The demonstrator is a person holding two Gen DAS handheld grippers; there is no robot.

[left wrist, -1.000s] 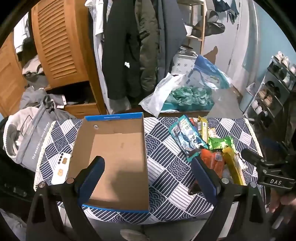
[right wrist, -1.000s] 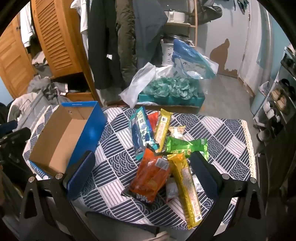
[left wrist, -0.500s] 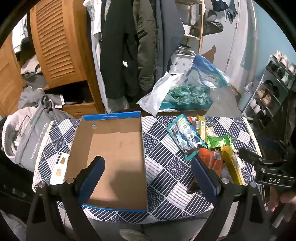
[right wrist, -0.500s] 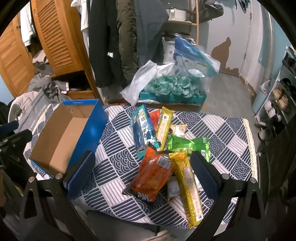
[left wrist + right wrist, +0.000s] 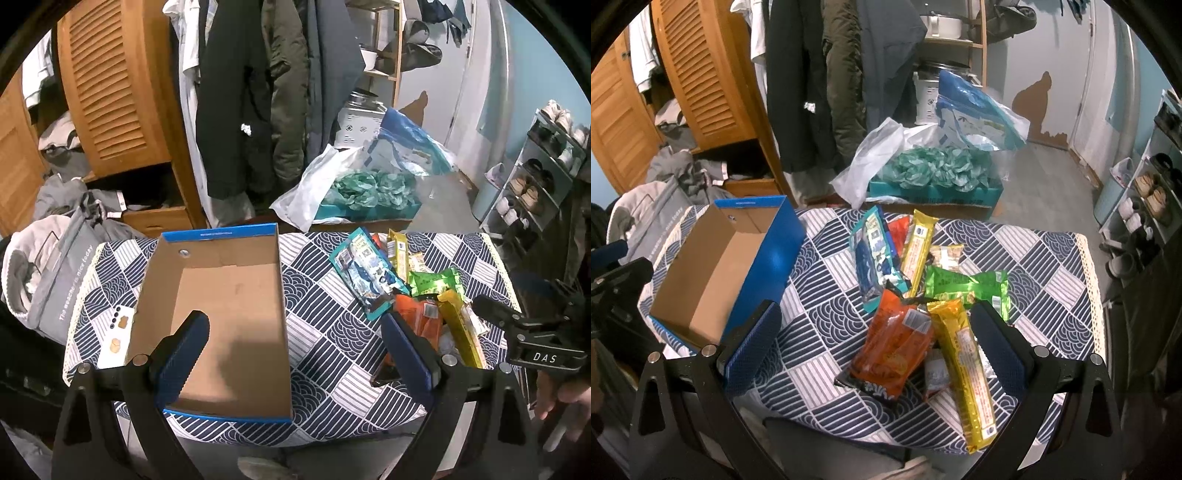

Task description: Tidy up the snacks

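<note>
Your left gripper (image 5: 295,354) hovers wide-jawed over the empty cardboard box (image 5: 221,317) at the table's (image 5: 325,332) left, your right gripper (image 5: 875,343), jaws equally spread and empty, above the snack packets (image 5: 916,295) heaped right, bare patterned cloth between box and heap.

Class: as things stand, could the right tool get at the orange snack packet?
Probably yes. The right tool is open with the orange packet just ahead of it, lying on top of the pile uncovered.
</note>
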